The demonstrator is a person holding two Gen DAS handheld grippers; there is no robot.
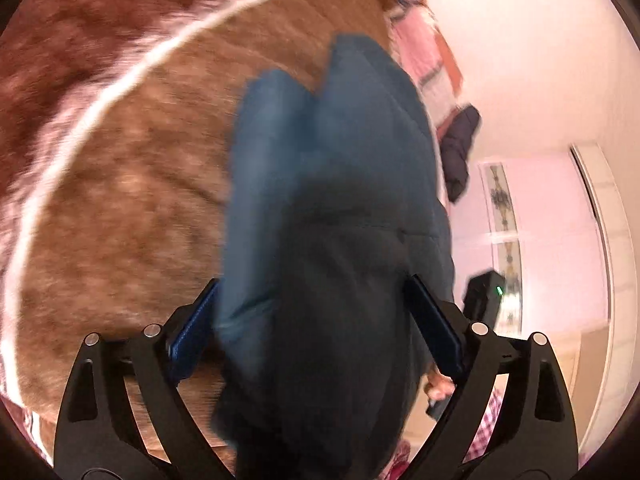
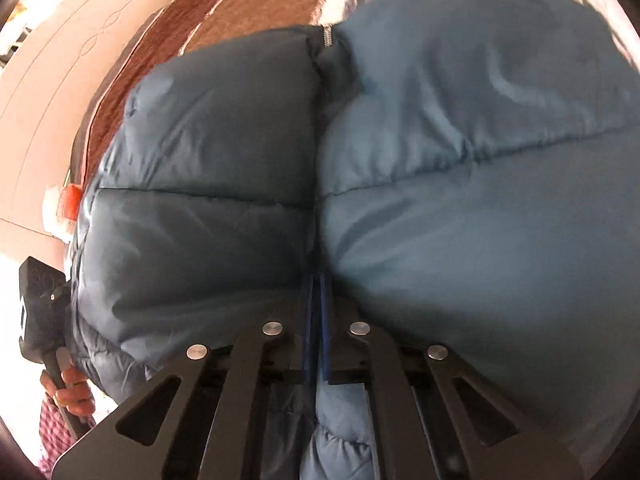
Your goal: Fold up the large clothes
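between your left gripper's (image 1: 316,320) jaws, which stand wide apart: a bulk of blue jacket (image 1: 332,200), filling the gap and running ahead of the tips; whether the pads press it, cannot tell. left of those jaws: brown blanket (image 1: 120,200). right of them: pale wall (image 1: 520,60), a dark garment (image 1: 460,148).

at your right gripper (image 2: 318,292): jaws drawn close together, pinching the jacket (image 2: 460,200) along its front seam; quilted panels swell on either side, zipper (image 2: 329,36) ahead of the tips.
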